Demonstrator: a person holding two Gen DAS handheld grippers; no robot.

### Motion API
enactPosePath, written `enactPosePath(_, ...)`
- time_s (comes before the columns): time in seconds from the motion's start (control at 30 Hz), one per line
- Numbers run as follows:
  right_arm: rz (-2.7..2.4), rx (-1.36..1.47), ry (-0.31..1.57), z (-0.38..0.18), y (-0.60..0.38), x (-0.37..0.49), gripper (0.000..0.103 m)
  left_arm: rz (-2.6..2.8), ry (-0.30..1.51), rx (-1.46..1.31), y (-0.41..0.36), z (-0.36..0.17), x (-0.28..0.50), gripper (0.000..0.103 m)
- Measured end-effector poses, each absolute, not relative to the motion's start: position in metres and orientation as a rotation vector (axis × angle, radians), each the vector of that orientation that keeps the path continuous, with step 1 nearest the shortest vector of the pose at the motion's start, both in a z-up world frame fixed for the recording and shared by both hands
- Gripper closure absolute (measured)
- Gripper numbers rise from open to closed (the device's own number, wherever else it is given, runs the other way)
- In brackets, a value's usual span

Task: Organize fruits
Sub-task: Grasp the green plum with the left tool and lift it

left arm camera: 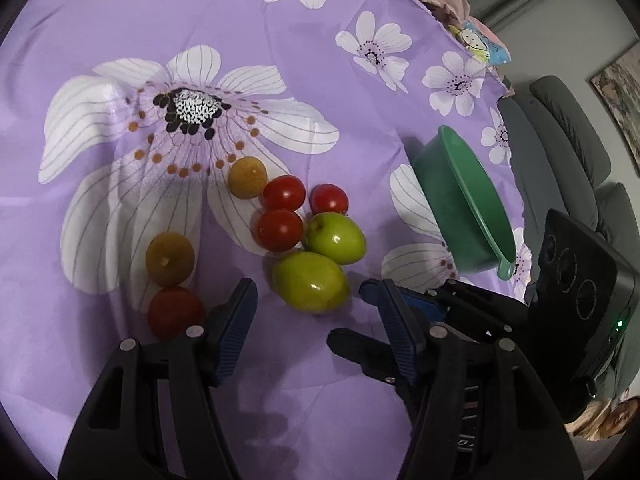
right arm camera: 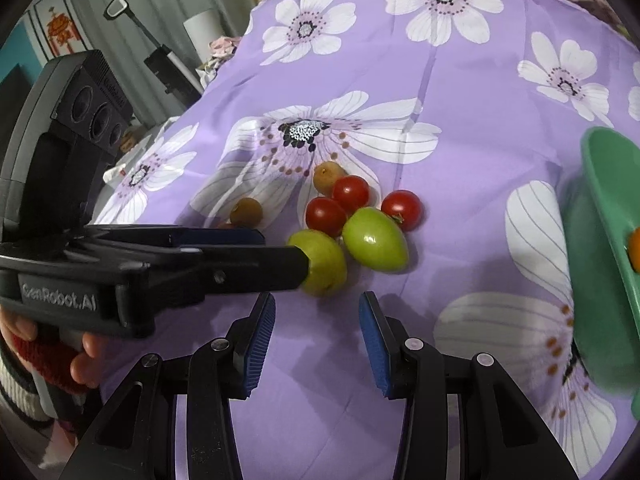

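Observation:
Fruits lie in a cluster on the purple flowered cloth (left arm camera: 280,80). A near green fruit (left arm camera: 310,282) lies just ahead of my open, empty left gripper (left arm camera: 314,298); a second green fruit (left arm camera: 336,238) sits behind it. Three red tomatoes (left arm camera: 280,230) touch them, a fourth (left arm camera: 174,312) lies by my left finger. Two yellow-brown fruits (left arm camera: 170,258) lie to the left. My right gripper (right arm camera: 318,308) is open and empty, just short of the near green fruit (right arm camera: 324,266). The green bowl (right arm camera: 604,248) at right holds an orange fruit (right arm camera: 634,248).
The right gripper's body (left arm camera: 576,304) crosses the left wrist view at right, beside the green bowl (left arm camera: 464,200). The left gripper's body (right arm camera: 140,264) crosses the right wrist view from the left, touching the near green fruit. A grey sofa (left arm camera: 568,140) lies beyond the table edge.

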State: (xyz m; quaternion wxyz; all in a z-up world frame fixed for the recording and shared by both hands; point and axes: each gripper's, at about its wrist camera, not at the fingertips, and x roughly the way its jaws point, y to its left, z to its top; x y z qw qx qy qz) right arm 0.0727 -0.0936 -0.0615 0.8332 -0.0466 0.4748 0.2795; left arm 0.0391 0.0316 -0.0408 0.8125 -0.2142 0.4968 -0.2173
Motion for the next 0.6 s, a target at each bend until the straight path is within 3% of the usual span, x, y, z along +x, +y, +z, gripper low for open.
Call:
enactPosePath(0.33,0.617,-0.126,1.032,-0.068,-0.079,0.087,0.059,-0.519,1.061,-0.477,0.032,-0.042,0.048,0.042)
enactPosePath(0.57,0.628,-0.101,1.071,-0.073,-0.077,0.091,0.059,-0.533,1.083,-0.458,0.025,-0.047,0.048,0.056)
enactPosePath(0.6,0.628,-0.101,1.071,-0.073,-0.077,0.091,0.064,-0.528,1.089,-0.457,0.025,-0.048,0.049,0.061)
